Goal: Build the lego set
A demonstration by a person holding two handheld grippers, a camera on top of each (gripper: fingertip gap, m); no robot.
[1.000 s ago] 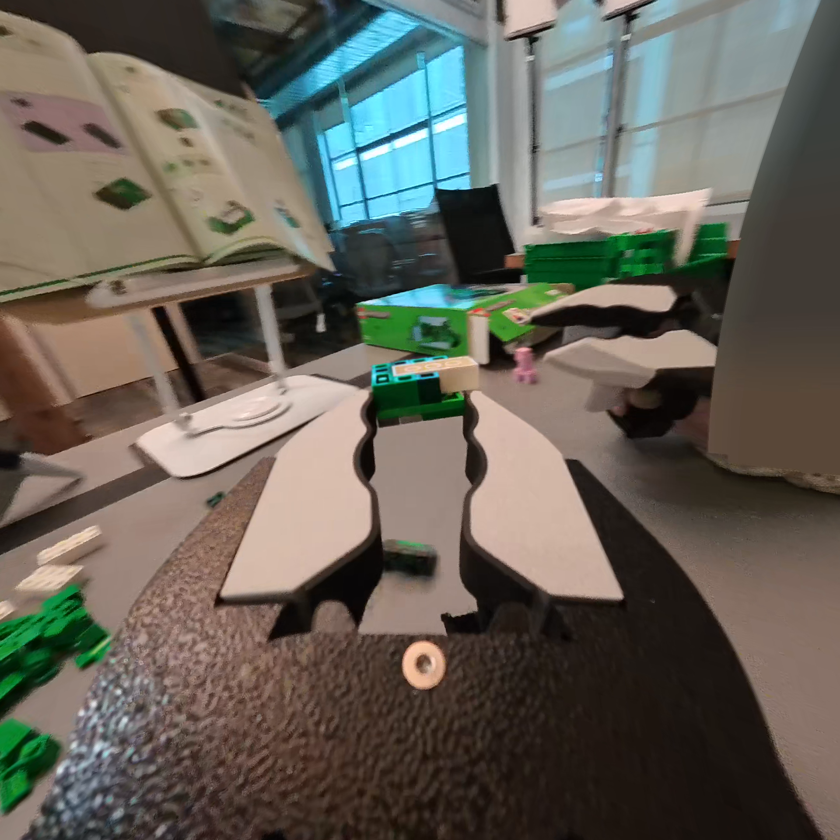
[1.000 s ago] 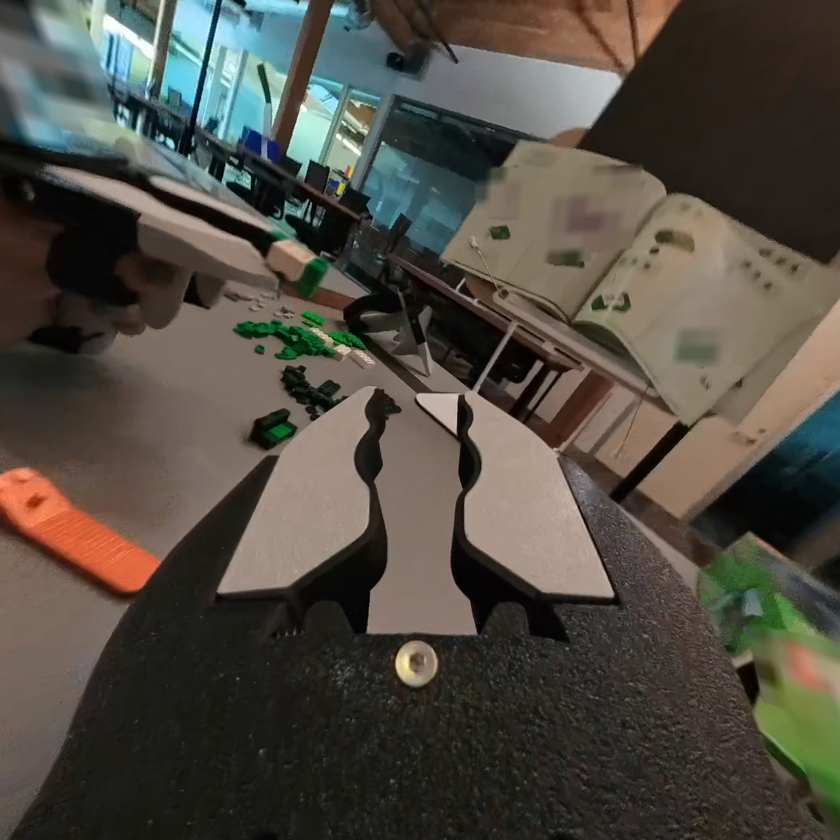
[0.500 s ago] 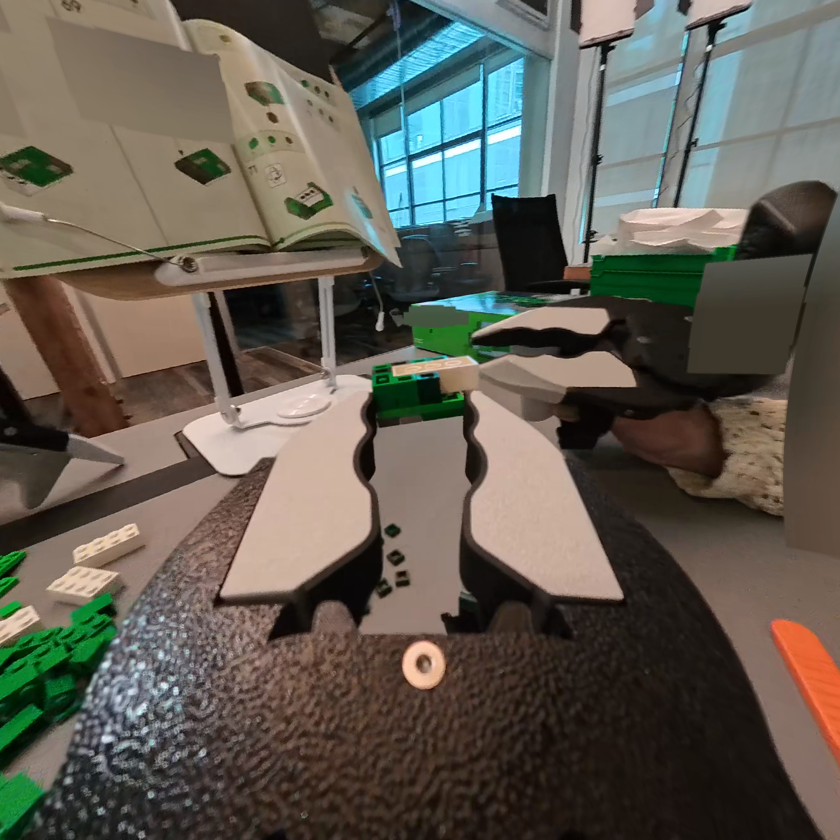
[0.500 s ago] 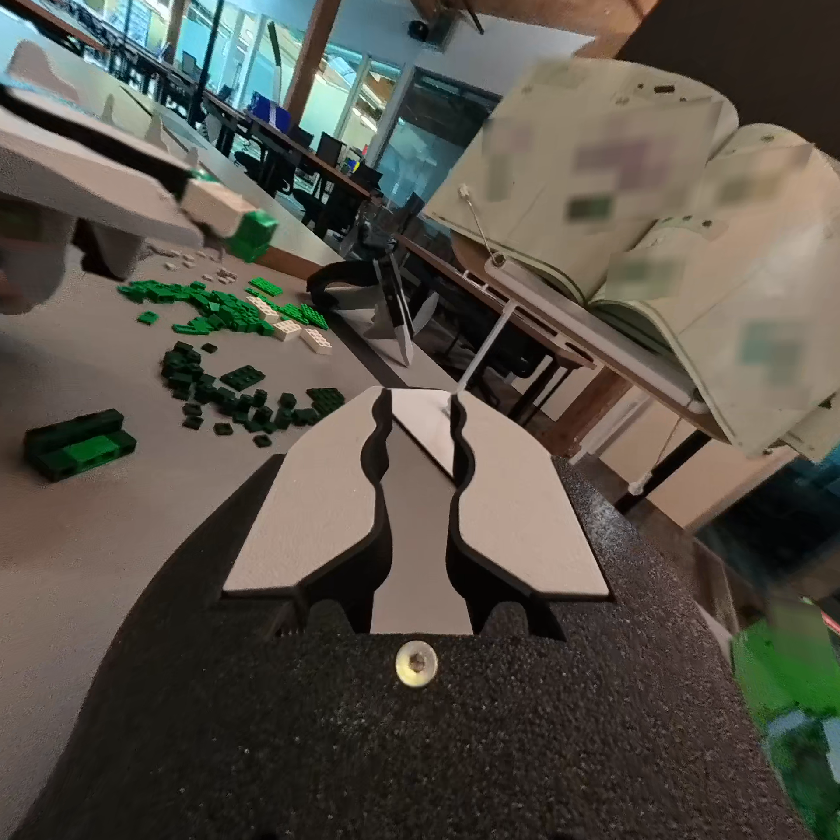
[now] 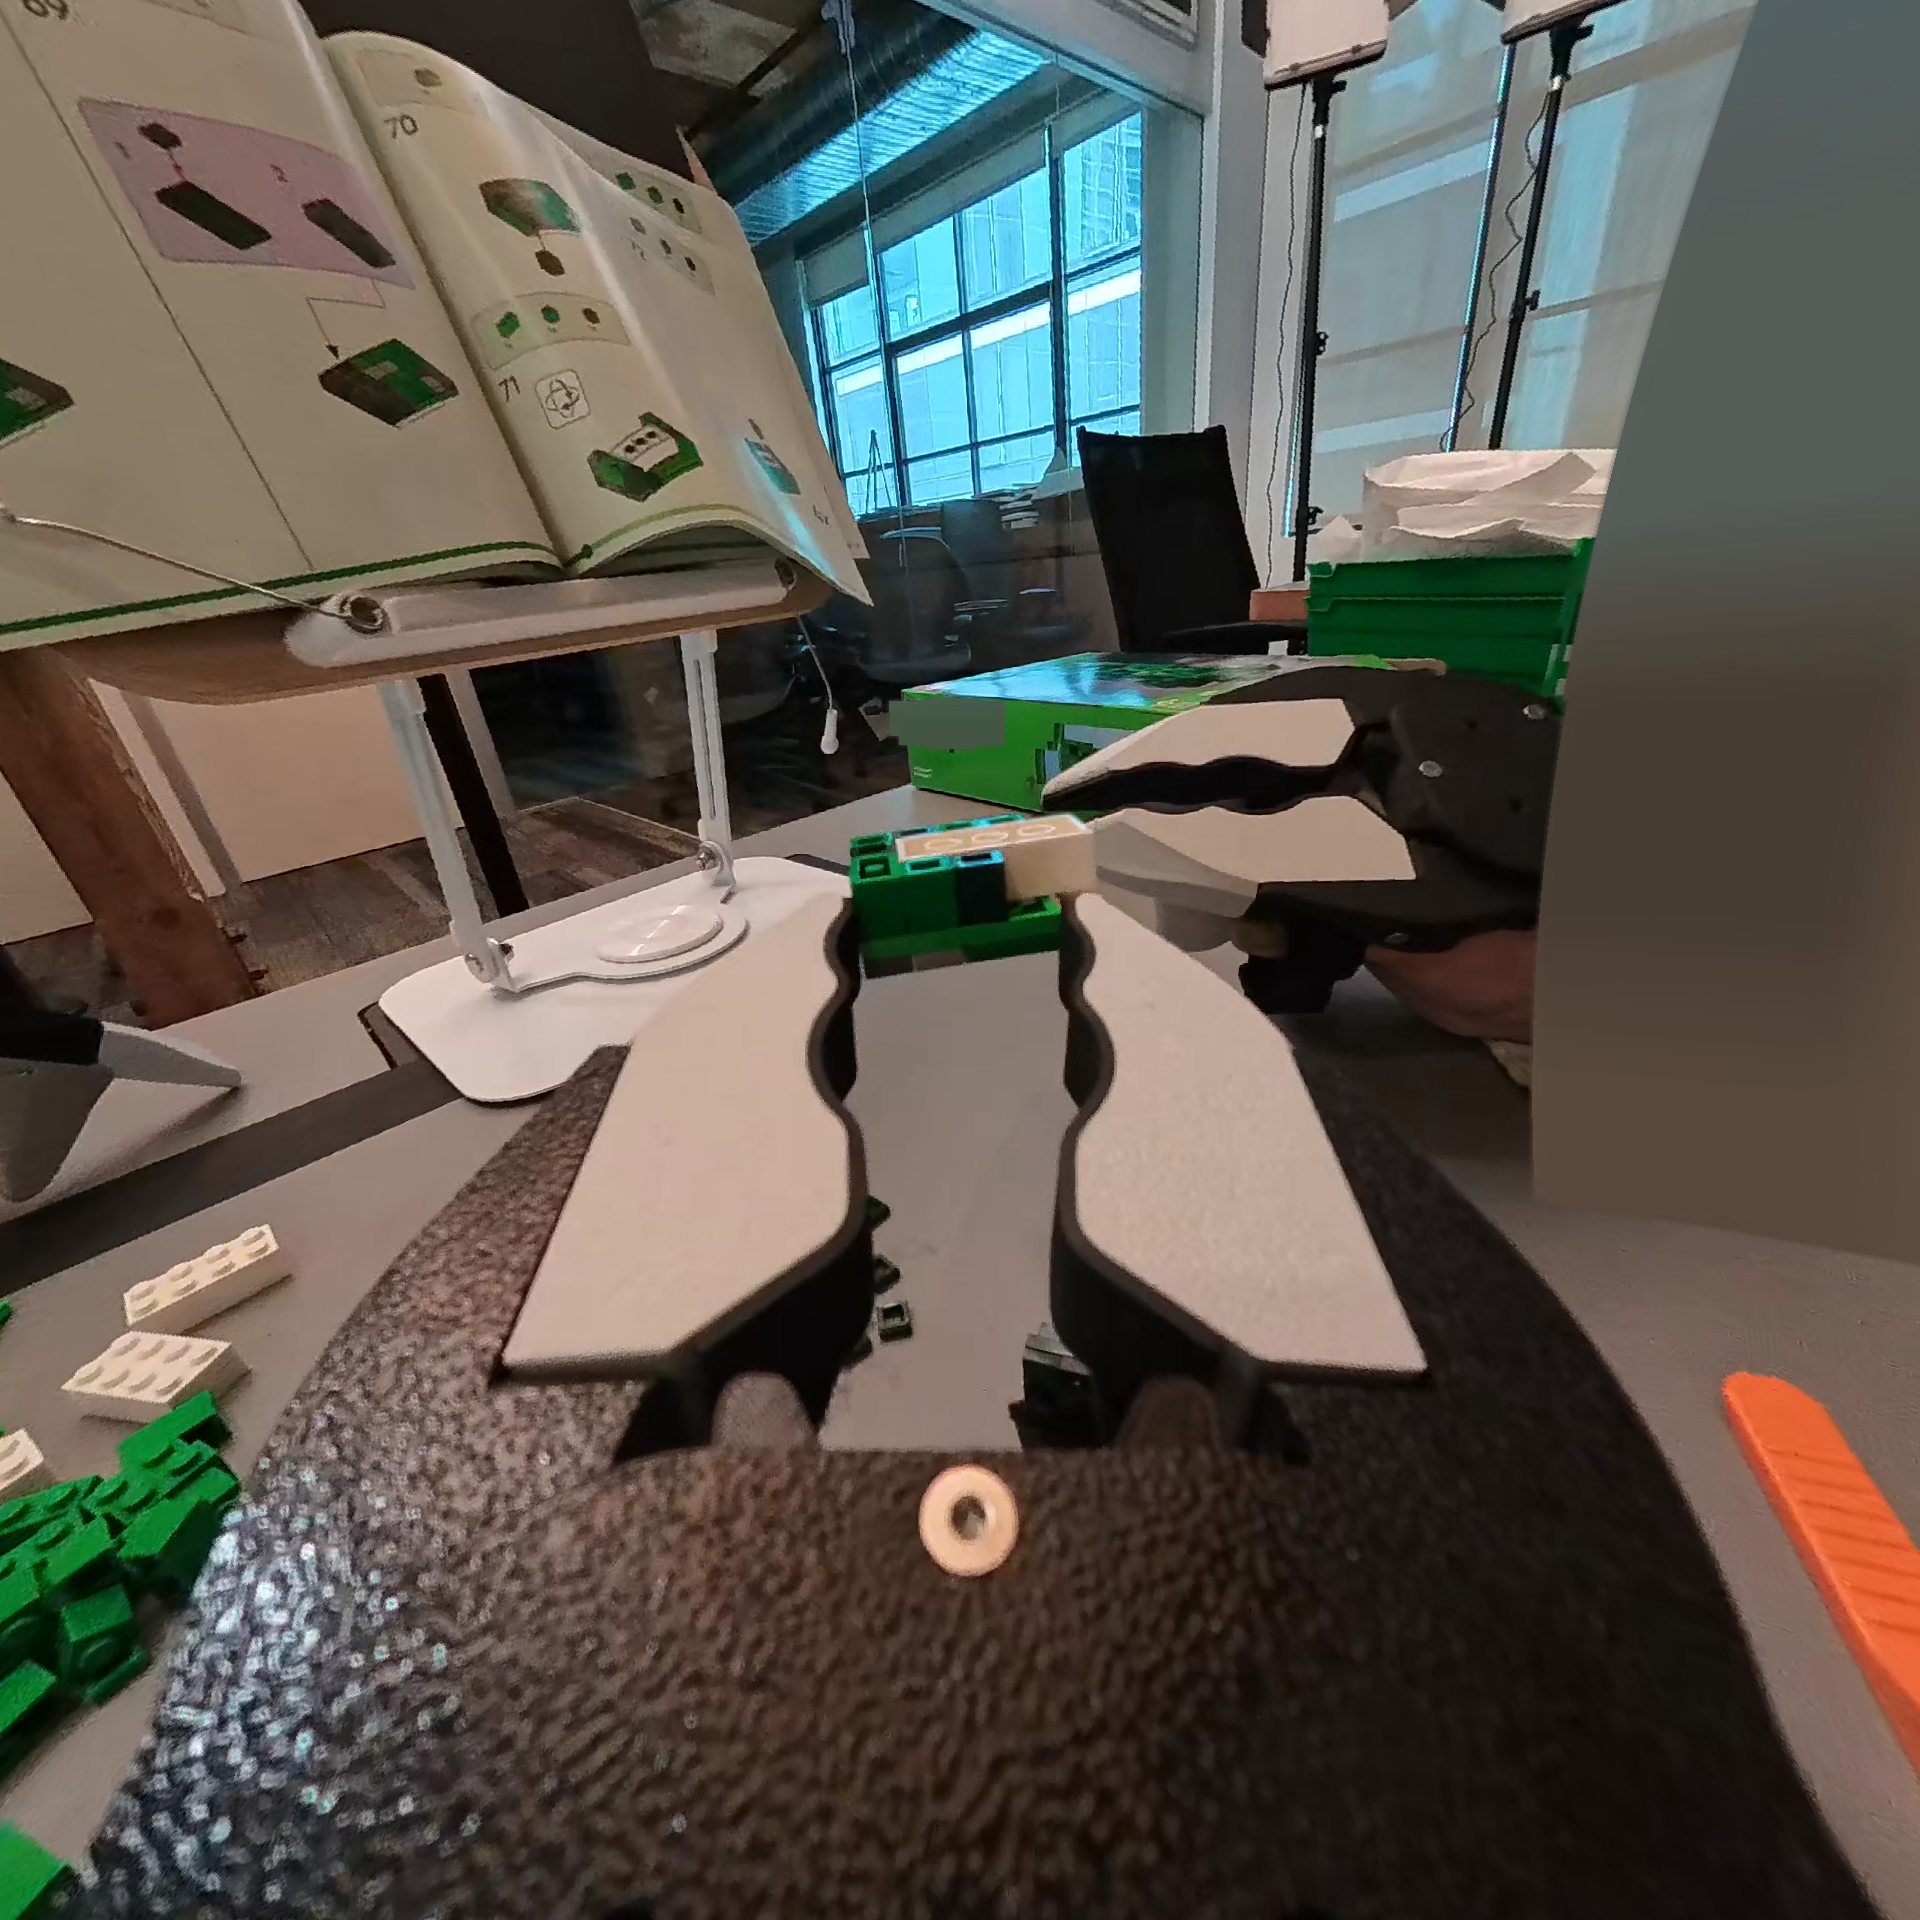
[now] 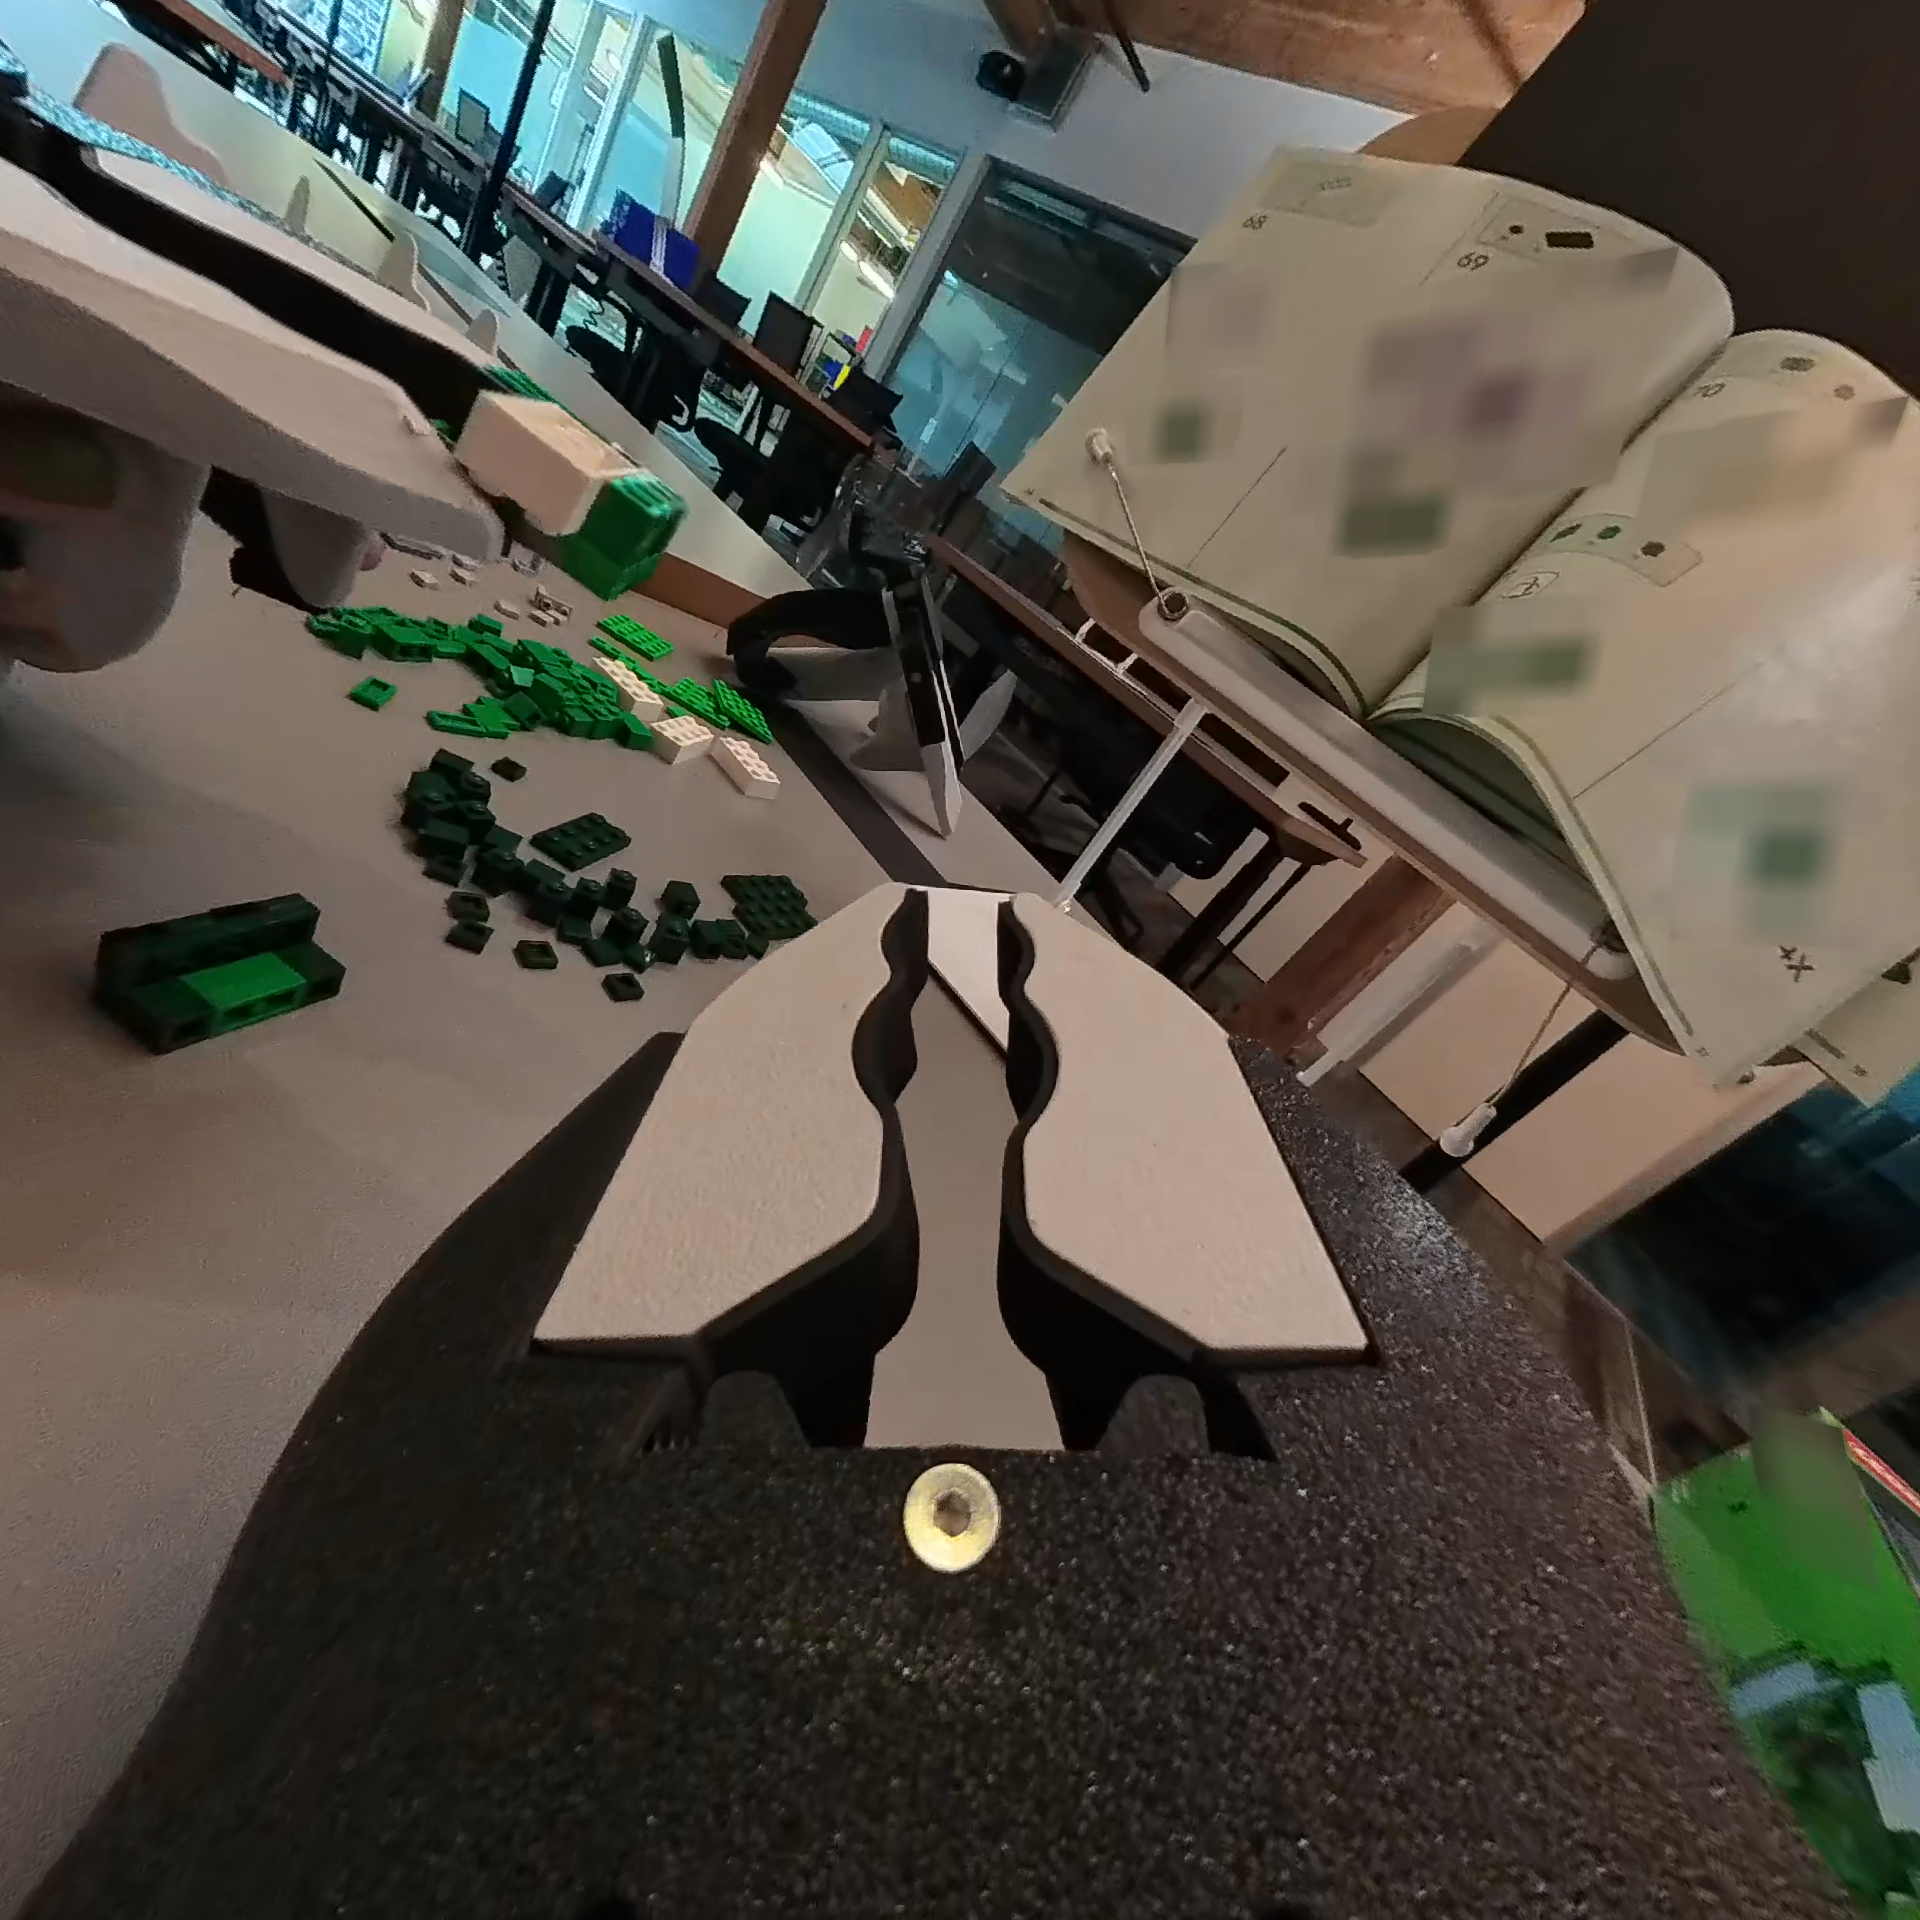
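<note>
My left gripper (image 5: 956,925) is shut on a small green lego assembly (image 5: 935,899) with a white brick (image 5: 1039,862) on top, and holds it above the grey table (image 5: 935,1122). My right gripper (image 5: 1070,821) comes in from the right, and its lower fingertip touches the end of the white brick. In the right wrist view my right gripper (image 6: 958,902) is empty, its jaws a narrow gap apart. The left gripper (image 6: 488,457) with the assembly (image 6: 613,520) shows at the upper left.
An open instruction book (image 5: 416,312) rests on a white stand (image 5: 623,956). Loose green pieces (image 6: 540,696), dark green pieces (image 6: 582,894), white bricks (image 5: 197,1288) and a dark green block (image 6: 218,977) lie on the table. An orange separator (image 5: 1839,1527) and a green box (image 5: 1039,727) are at the right. About 9 cm separates my left fingertips from my right.
The right gripper has moved in towards the assembly held by the left gripper, and now touches the white brick. Its jaws have narrowed. The left gripper keeps its hold.
</note>
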